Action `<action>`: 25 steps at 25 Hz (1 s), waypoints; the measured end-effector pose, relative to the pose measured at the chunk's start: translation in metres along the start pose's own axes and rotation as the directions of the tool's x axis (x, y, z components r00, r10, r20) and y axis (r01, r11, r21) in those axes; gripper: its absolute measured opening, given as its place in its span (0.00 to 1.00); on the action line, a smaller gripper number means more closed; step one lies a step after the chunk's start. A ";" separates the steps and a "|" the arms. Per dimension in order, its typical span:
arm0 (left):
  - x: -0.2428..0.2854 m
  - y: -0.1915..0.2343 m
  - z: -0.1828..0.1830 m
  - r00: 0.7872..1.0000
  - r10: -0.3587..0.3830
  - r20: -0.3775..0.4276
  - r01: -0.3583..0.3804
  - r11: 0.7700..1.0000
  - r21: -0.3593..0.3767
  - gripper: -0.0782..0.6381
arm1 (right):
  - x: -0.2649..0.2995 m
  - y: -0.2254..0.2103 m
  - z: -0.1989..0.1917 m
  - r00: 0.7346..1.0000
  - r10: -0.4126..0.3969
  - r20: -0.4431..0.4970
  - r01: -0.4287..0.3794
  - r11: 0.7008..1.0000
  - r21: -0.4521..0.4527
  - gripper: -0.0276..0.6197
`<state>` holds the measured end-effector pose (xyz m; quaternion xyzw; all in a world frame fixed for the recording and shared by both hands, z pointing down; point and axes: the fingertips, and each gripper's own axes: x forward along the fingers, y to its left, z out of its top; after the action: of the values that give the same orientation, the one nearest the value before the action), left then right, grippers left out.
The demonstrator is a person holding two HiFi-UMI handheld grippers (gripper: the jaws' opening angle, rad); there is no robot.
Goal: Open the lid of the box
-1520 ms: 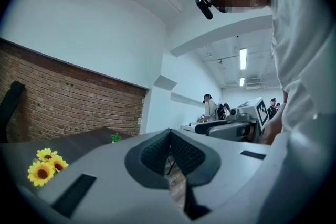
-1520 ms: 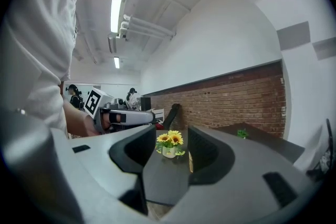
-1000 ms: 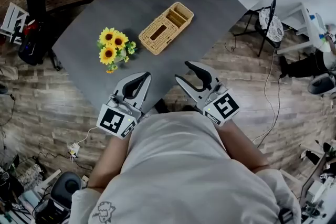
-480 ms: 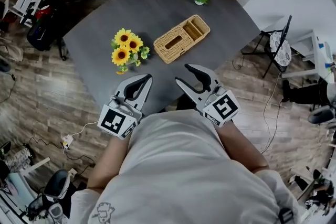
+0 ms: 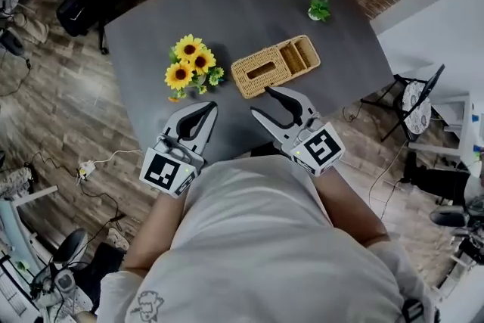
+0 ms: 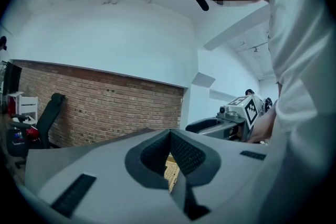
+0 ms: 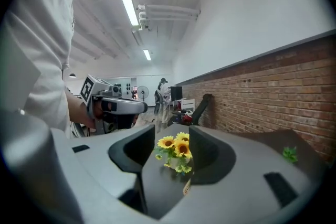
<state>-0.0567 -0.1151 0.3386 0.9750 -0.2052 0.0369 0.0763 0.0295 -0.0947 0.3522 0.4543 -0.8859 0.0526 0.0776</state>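
Woven tan wicker box sits near the middle of a dark grey table, with two handheld grippers poised at the table's near edge.

From left: a bunch of yellow sunflowers stands just beside the box's left end. Below them, the left gripper is clenched on nothing, tips together. The right gripper, close to the box's near side, has its jaws spreading apart with nothing held. A small green potted plant stands apart, farther back on the right.
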 end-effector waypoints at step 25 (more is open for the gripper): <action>0.066 -0.012 -0.042 0.938 0.325 -0.121 -0.335 0.940 -0.070 0.12 | 0.017 -0.062 -0.080 0.811 0.537 -0.233 -0.565 0.822 -0.074 0.36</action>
<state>0.0066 -0.1235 0.3849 0.9189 -0.3630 0.0923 0.1237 0.0774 -0.1316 0.4352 0.1631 -0.9684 0.0566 0.1798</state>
